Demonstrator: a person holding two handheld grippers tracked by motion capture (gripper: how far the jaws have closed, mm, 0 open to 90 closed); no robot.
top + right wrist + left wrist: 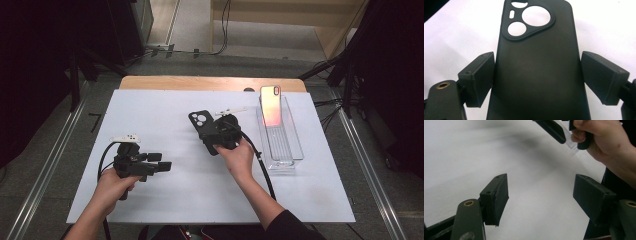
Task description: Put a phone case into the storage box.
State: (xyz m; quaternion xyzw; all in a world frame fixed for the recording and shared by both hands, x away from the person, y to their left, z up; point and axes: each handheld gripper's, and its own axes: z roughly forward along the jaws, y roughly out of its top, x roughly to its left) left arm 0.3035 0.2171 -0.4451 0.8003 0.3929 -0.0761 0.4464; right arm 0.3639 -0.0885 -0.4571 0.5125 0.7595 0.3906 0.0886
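status: the right claw (212,134) has the black phone case (201,127) between its jaws. in the right gripper view the case (536,70) lies lengthwise between the two pads, camera cut-out pointing away from the claw. the left pad meets the case edge; a thin gap may remain at the right pad, so full clamping pressure cannot be confirmed, but the case appears carried, not resting flat. in the high view the case sits tilted above the white bench (165,105), near its middle.

the left claw (159,166) is open about halfway and holds nothing. in the left gripper view only bare bench surface lies between its pads (496,197). the left hand (112,185) holds it low over the near-left part of the bench, well apart from the case.

the phone (270,105) stands upright at the far end of the clear plastic tray (295,155), leaning on the tray's wall, to the right of the case and apart from it.

done, as judged from this layout: the case is picked up and under the control of the right claw.

left to do, as judged: the likely aim is to bring case and phone together. the phone is untouched in the tray; it has not been lifted out, and no fitting has begun. the left claw is free for that step.
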